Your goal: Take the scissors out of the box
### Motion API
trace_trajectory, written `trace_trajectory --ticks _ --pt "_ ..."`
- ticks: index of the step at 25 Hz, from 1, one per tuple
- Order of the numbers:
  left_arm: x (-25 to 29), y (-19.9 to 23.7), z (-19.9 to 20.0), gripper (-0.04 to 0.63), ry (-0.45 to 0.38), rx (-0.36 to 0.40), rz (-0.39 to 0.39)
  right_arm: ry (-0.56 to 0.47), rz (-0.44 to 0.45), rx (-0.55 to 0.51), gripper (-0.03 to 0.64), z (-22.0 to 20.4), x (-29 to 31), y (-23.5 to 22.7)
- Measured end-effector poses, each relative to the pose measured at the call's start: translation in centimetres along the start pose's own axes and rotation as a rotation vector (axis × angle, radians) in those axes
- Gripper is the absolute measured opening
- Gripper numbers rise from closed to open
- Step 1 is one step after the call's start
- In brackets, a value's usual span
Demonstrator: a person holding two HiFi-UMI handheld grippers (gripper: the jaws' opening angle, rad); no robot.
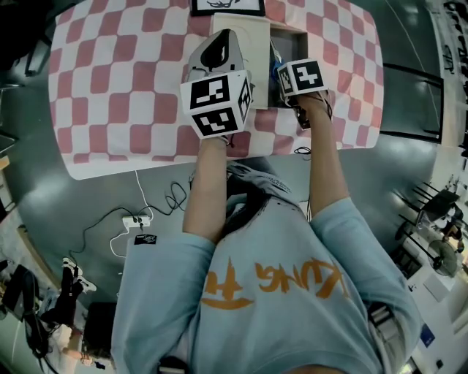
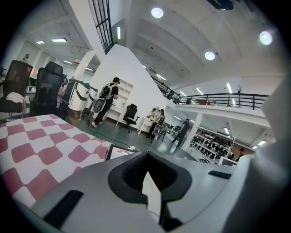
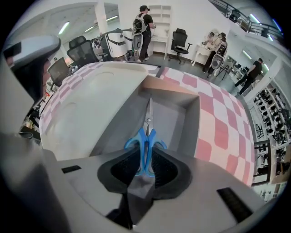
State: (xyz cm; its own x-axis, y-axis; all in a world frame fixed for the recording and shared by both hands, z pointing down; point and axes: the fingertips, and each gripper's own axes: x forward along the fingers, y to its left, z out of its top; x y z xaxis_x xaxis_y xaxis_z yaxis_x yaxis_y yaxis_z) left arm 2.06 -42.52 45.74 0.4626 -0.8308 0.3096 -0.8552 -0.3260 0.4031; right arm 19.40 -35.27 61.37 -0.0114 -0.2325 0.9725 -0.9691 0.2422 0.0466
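An open box [image 3: 179, 120] with a grey inside stands on the checkered tablecloth [image 1: 117, 88]. Blue-handled scissors [image 3: 146, 145] lie in it, blades pointing away from me. My right gripper [image 3: 145, 159] points steeply down into the box [image 1: 281, 44], and its jaws are shut on the scissors' handles. The left gripper [image 1: 223, 40] reaches nearly level over the table and is shut on the edge of the white lid [image 1: 254, 44], which stands open at the box's left. In the left gripper view only a white sliver of the lid [image 2: 152, 193] shows between that gripper's [image 2: 150, 182] jaws.
A black-framed sheet [image 1: 228, 6] lies on the cloth just behind the box. The table's near edge [image 1: 183, 162] runs close to my body, with cables and a power strip [image 1: 135, 219] on the floor below. People and office chairs [image 2: 47, 88] stand far off in the hall.
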Motion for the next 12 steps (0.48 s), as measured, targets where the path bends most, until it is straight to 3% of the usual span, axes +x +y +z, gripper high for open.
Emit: trace_trajectory --ticks 12 --pt "-0.6 -3.7 2.7 0.017 -0.041 0.059 -0.069 -0.213 0.061 0.166 0.080 0.9 -5.0 -0.4"
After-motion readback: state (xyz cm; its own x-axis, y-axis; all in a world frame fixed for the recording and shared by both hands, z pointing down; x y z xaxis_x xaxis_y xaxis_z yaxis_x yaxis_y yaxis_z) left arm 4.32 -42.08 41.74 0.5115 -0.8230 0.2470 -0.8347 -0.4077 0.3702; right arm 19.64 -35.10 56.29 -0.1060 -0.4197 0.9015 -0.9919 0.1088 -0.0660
